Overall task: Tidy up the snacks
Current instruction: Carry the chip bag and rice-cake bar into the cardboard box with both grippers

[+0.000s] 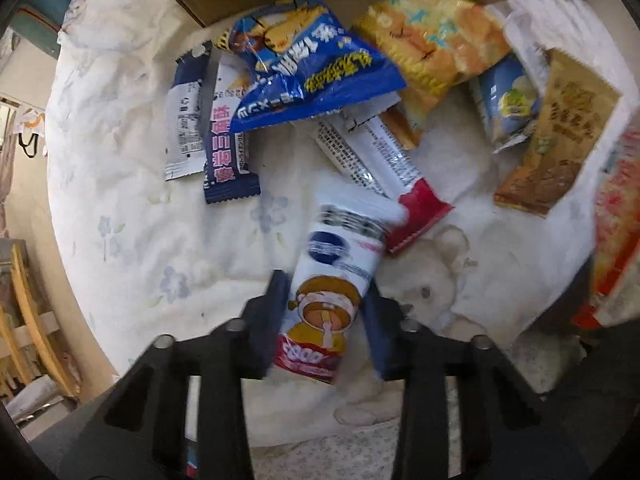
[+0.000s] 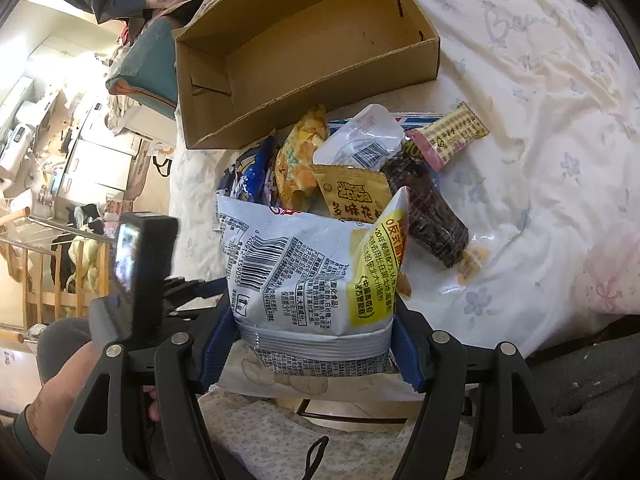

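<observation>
Beside the one cardboard box (image 2: 308,52) on the bed (image 2: 540,100) lies a pile of snacks. One left gripper (image 1: 324,320) pinches a white snack packet (image 1: 332,288) in its fingers, just near the box. One right gripper (image 2: 312,344) pinches a big white chip bag (image 2: 312,276), below the box.

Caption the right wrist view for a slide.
Right tool clamps a white snack bag above a snack pile, with an empty cardboard box waiting behind on the floral bedsheet.
</observation>
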Available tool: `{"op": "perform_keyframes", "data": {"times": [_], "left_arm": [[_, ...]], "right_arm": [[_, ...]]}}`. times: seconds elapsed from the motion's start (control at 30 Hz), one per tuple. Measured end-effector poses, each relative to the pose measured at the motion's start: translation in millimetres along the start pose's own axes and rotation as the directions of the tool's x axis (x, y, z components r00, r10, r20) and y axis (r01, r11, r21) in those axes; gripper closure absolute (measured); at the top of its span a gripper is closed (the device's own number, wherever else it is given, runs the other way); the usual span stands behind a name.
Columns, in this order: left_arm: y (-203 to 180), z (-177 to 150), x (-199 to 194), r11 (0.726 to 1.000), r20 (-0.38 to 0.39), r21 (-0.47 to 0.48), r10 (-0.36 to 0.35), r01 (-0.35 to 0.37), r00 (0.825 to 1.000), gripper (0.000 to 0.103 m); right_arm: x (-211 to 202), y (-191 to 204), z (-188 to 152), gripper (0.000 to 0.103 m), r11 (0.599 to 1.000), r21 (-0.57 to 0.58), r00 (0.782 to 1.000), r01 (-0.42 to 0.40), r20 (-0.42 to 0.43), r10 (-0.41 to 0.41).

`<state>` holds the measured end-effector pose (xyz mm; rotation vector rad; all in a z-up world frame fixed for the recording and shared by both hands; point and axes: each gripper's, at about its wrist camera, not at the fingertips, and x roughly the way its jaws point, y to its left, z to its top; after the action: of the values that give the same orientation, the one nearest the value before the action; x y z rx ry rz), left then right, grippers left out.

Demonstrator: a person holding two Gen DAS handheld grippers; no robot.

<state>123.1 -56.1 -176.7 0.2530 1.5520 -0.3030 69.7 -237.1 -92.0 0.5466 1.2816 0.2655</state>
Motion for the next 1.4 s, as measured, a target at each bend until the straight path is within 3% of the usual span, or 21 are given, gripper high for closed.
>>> {"op": "perform_keyframes", "data": {"times": [0.2,0.47,0.53,0.63,0.7,0.77,0.97,1.13,1.4], "left_arm": [[17,-16,-33,0.997,0.05,-0.051,-0.051,0.054,0.997,0.076],[41,-31,-70,0.987,0.179,-0.151,-0.028,0.056,0.984,0.076],[50,-34,-91,0.981,0.268,-0.181,-0.019,0.069,0.963,0.076],[68,-43,-130,0.971,0.4,-0.218,-0.001,0.097,0.917,0.076],[71,-43,-146,0.966,0.462,-0.237,0.021,0.1,0.887,0.076],[71,-37,-149,0.96,0.492,-0.254,0.022,0.12,0.87,0.076],[74,-9,-175,0.947,0.535,-0.276,0.01,0.163,0.845,0.076],[68,28,-197,0.959,0.568,-0.248,0.029,0.138,0.822,0.076],[65,78,-202,0.969,0.575,-0.219,0.034,0.114,0.817,0.076]], "right_arm": [[5,5,1,0.032,1.0,-0.02,1.0,0.0,-0.008,0.0],[-1,15,0,0.032,0.997,-0.068,0.999,-0.029,0.025,0.031],[-11,18,1,0.032,0.995,-0.079,0.995,-0.061,0.07,0.066],[-27,21,3,0.032,0.991,-0.091,0.985,-0.101,0.134,0.113],[-38,23,7,0.032,0.988,-0.095,0.974,-0.121,0.18,0.136],[-46,25,14,0.032,0.987,-0.095,0.967,-0.129,0.209,0.147],[-54,27,50,0.032,0.99,-0.091,0.96,-0.112,0.248,0.131],[-58,30,86,0.032,0.989,-0.104,0.952,-0.102,0.277,0.127],[-48,31,143,0.032,0.992,-0.098,0.949,-0.076,0.3,0.102]]}}
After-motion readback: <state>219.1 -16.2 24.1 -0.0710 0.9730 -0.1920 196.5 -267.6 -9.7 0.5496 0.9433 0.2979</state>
